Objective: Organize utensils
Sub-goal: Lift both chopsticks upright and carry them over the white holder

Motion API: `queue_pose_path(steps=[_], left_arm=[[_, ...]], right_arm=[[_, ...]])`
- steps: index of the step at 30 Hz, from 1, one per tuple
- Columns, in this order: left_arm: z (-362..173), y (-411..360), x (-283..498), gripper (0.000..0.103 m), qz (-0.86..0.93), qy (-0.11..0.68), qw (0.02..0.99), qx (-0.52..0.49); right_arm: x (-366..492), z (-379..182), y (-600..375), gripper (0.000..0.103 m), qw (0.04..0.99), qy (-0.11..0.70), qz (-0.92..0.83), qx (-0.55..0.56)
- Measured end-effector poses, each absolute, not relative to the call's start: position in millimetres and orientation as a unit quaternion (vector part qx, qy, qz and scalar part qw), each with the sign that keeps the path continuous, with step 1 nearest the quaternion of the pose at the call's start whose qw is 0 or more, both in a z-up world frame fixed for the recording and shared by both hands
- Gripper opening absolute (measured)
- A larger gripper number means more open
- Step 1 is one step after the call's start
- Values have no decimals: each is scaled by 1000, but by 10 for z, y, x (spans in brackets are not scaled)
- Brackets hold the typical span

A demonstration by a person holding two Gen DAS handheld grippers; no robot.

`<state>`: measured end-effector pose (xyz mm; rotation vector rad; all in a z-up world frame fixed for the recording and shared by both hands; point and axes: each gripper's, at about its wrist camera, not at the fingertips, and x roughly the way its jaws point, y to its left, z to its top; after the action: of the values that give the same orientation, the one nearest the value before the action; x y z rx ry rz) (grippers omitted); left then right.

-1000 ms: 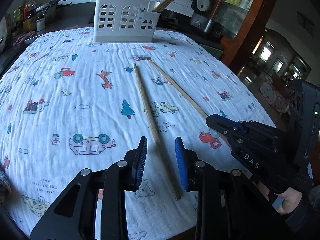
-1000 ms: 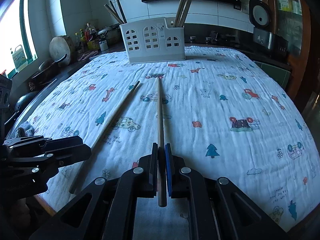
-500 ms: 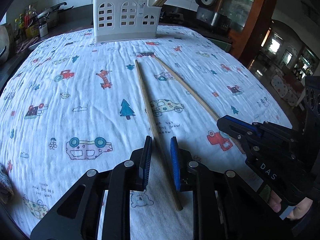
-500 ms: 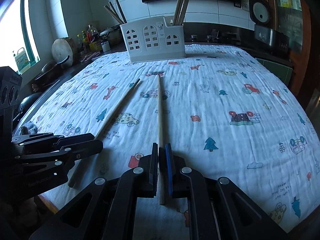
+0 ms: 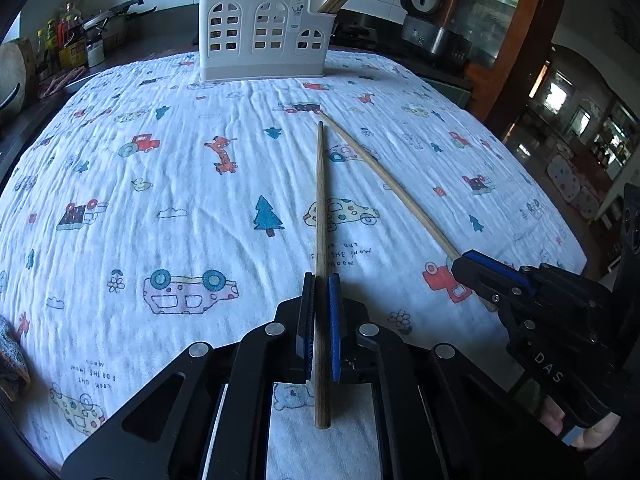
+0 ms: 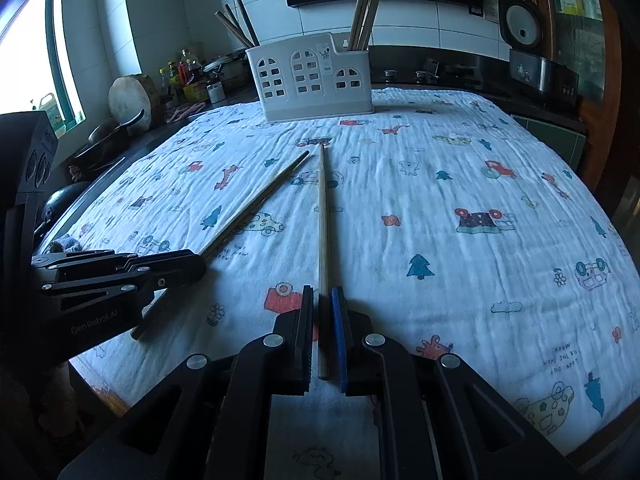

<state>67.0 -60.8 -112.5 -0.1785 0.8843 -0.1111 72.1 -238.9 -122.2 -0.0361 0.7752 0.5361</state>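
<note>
Right, my left gripper (image 5: 321, 280) has its blue pads pinched on the darker chopstick (image 5: 320, 208), which runs from between the jaws toward twelve o'clock in the left wrist view, its butt end sticking out behind the pads at six. My right gripper (image 6: 323, 294) is clamped the same way on the paler chopstick (image 6: 322, 220), also pointing to twelve in its own view. Both sticks lie low over the printed tablecloth (image 5: 160, 184); I cannot tell whether their far tips rest on it. Those far tips sit just beside each other, near a small train print, so the pair forms a narrow V opening toward me. From the right wrist view my left gripper shows at nine o'clock, and from the left view the right one shows at four. The white utensil caddy (image 6: 312, 76) stands upright at twelve on the cloth's far edge, with more chopsticks (image 6: 364, 12) upright in its end compartments.
</note>
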Motion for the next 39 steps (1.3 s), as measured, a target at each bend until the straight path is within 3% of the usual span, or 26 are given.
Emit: queue_pose_path(steps=[8,23,39], left_arm=[[-859,-463,570,5,-64,402,909,-89],[-134,-242,813,5,-78,319,942,-66],[628,-9,1499,5,-109,294,948,-54]], right_arm=[[726,-1053,-2425,7,899,356,255,-17],[1053,34,-2303,7,925,250,284,-36],[2022,897,-2054,7,909,267,315,-56]])
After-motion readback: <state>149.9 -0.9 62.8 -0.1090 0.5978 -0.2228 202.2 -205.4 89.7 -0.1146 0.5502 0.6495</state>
